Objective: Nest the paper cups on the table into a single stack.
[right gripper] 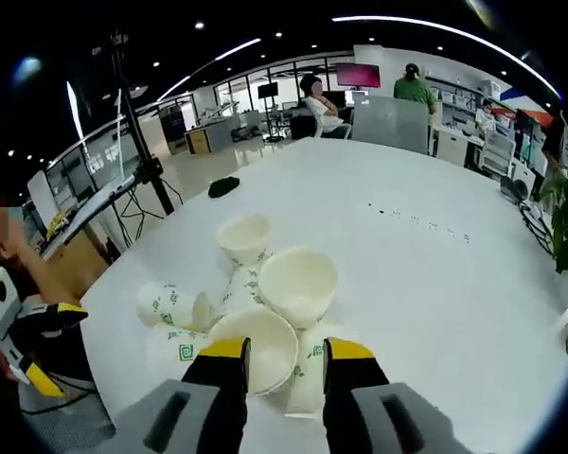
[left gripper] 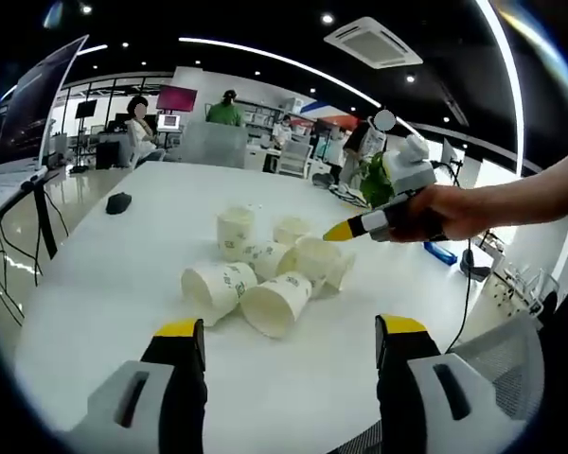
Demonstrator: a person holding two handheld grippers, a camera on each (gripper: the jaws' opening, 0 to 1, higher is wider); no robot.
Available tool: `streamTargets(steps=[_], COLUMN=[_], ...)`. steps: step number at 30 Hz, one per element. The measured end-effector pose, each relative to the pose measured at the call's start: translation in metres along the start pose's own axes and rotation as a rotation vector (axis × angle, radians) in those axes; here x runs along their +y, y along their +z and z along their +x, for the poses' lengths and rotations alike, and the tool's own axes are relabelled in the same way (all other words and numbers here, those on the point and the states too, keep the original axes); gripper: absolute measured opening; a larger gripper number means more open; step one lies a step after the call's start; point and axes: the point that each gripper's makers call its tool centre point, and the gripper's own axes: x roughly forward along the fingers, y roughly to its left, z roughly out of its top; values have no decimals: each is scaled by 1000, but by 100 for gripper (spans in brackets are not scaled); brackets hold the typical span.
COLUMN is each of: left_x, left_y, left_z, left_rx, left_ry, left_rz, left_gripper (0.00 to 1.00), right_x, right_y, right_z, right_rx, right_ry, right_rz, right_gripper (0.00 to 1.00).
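Left hand-held gripper (left gripper: pixel 284 345) hangs over the near tabletop (left gripper: pixel 104 284) edge, jaws apart and empty. The cups (left gripper: pixel 265 270) sit jumbled mid-tabletop, mostly tipped over, one upright cup (left gripper: pixel 235 232) at the back. They look light, thin and crushable, so I'd pinch a rim gently. Right hand-held gripper (right gripper: pixel 282 369) hovers right over the pile, jaws apart. A dark object (left gripper: pixel 118 201) lies well left of the pile, not in the way.

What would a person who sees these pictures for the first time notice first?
A loose cluster of white paper cups sits in the middle of the white table, one upright and several on their sides. In the left gripper view the right gripper, held in a hand, reaches over the cups. A small dark object lies on the table beyond them.
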Motion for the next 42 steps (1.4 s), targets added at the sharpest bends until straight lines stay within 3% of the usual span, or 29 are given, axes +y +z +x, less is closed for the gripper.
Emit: streamTargets(steps=[4, 13, 21, 34, 42], left_x=[-1, 0, -2, -3, -4], left_y=[-2, -5, -6, -9, -10], left_z=[1, 1, 1, 2, 3], left_rx=[8, 20, 27, 39, 47], left_ry=[-1, 2, 0, -9, -18], left_rz=[9, 8, 7, 16, 22], left_gripper=[72, 71, 69, 68, 67], right_x=[5, 11, 11, 18, 19], right_y=[-8, -20, -24, -23, -12], right_z=[8, 16, 19, 8, -3], right_rx=[23, 62, 71, 31, -18], right_ry=[1, -14, -8, -21, -23], right_rz=[-9, -8, 8, 41, 66], right_gripper=[27, 9, 0, 0, 0])
